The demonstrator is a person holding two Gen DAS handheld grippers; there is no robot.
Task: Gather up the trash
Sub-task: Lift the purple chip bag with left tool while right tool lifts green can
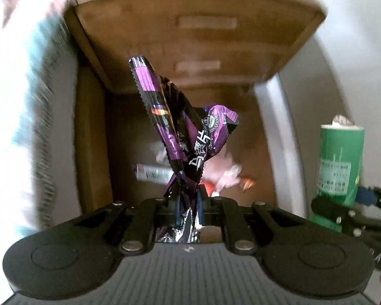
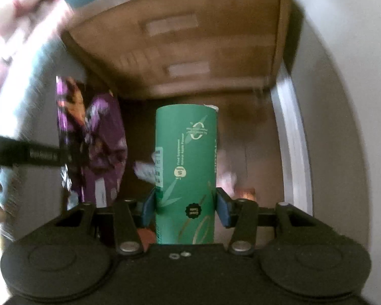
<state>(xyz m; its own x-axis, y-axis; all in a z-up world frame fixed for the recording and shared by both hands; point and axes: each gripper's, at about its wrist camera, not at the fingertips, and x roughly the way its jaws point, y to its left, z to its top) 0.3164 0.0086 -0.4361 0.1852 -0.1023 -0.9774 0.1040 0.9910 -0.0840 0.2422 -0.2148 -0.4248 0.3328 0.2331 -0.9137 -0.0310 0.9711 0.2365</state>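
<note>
My left gripper is shut on a crumpled purple snack wrapper, which sticks up from the jaws. My right gripper is shut on a green cardboard tube, held upright. Both hang above an open brown cardboard box with several pieces of trash on its bottom. The tube also shows at the right of the left wrist view, and the wrapper at the left of the right wrist view.
A wooden table stands beyond the box. A white wall or panel runs along the right. A blurred pale cloth fills the left side.
</note>
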